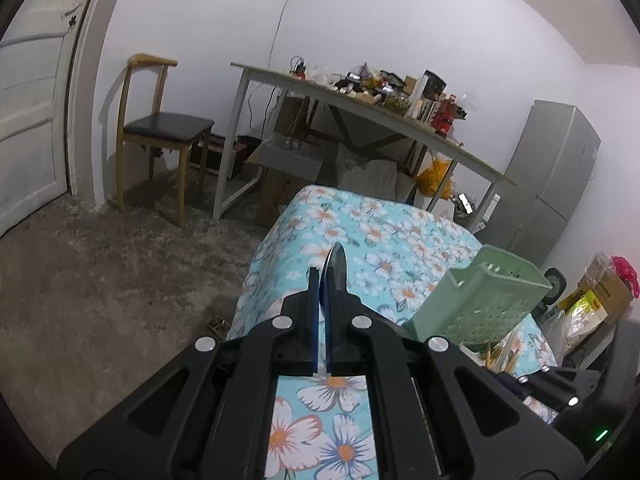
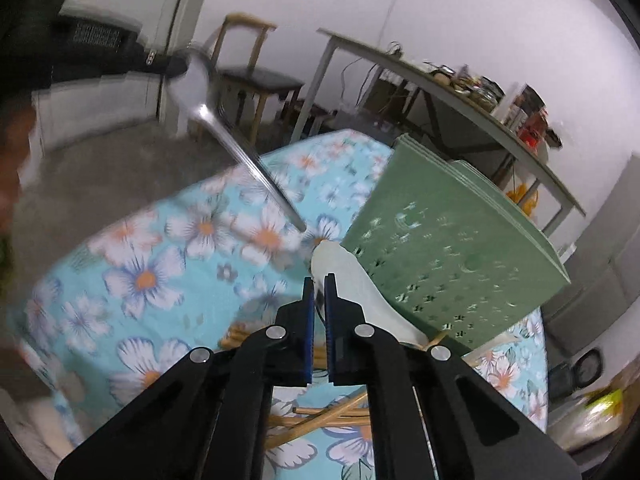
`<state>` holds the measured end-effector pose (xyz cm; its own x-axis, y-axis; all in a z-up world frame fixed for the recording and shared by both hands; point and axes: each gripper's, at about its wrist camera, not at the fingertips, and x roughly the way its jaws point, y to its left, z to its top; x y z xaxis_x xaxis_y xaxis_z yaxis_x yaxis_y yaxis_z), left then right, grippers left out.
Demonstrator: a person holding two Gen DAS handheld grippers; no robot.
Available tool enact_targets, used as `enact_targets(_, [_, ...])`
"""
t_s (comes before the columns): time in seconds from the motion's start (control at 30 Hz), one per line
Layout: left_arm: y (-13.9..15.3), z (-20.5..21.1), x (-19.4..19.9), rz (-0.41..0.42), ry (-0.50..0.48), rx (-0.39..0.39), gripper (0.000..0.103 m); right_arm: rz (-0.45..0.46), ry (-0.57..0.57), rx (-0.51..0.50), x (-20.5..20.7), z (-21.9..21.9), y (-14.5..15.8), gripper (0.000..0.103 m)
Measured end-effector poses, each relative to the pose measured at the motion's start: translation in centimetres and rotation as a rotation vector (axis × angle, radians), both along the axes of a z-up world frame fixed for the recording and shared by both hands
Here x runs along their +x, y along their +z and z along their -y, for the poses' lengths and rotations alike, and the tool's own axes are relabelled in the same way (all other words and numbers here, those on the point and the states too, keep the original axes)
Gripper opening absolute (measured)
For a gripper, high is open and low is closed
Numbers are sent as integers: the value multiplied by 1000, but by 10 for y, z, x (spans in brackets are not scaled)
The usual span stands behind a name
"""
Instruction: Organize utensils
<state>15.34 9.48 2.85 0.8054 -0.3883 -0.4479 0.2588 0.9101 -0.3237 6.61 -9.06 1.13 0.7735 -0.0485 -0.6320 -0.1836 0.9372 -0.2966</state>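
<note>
My left gripper (image 1: 323,276) is shut on a metal spoon (image 1: 337,266), seen edge-on and poking out past the fingertips. In the right wrist view the same spoon (image 2: 224,132) hangs blurred over the floral tablecloth (image 2: 160,280), with the left gripper (image 2: 176,67) at its bowl end. My right gripper (image 2: 319,282) is shut on a white spoon (image 2: 344,268), which runs back behind the right finger. A green perforated utensil basket (image 2: 460,248) (image 1: 480,300) stands just right of it. Several wooden chopsticks (image 2: 320,416) lie on the cloth under the right gripper.
Beyond the floral table (image 1: 360,224) a wooden chair (image 1: 160,128) stands by a white door (image 1: 28,100). A long cluttered desk (image 1: 360,108) runs along the wall. A grey cabinet (image 1: 552,176) and boxes with bags (image 1: 592,296) stand to the right.
</note>
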Motion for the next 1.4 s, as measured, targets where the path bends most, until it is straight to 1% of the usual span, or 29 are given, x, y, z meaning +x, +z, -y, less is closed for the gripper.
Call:
enact_targets(0.1, [11, 4, -2, 29, -3, -2, 1, 29, -20, 112, -5, 19, 20, 3])
enact_targets(0.3, [46, 22, -10, 119, -32, -5, 1, 56, -46, 305, -15, 55, 45, 2])
enact_targets(0.4, [63, 36, -10, 168, -47, 9, 2, 74, -48, 381, -24, 68, 55, 2])
enact_targets(0.5, [78, 53, -9, 212, -65, 32, 3, 107, -50, 425, -36, 80, 67, 2])
enact_targets(0.67, [103, 68, -16, 288, -62, 73, 4, 150, -58, 452, -52, 93, 79, 2])
enact_targets(0.8, [117, 73, -23, 314, -65, 97, 1, 172, -64, 470, -59, 102, 85, 2])
enact_targets(0.97, [125, 86, -31, 337, -82, 121, 1, 204, -69, 493, -67, 116, 93, 2])
enact_targets(1.17, [124, 107, -27, 349, -107, 154, 1, 259, -81, 527, -78, 139, 107, 2])
enact_targets(1.3, [134, 114, -27, 393, -99, 162, 1, 295, -85, 538, -81, 151, 118, 2])
enact_targets(1.4, [141, 123, -27, 433, -91, 200, 1, 327, -84, 546, -83, 162, 129, 2])
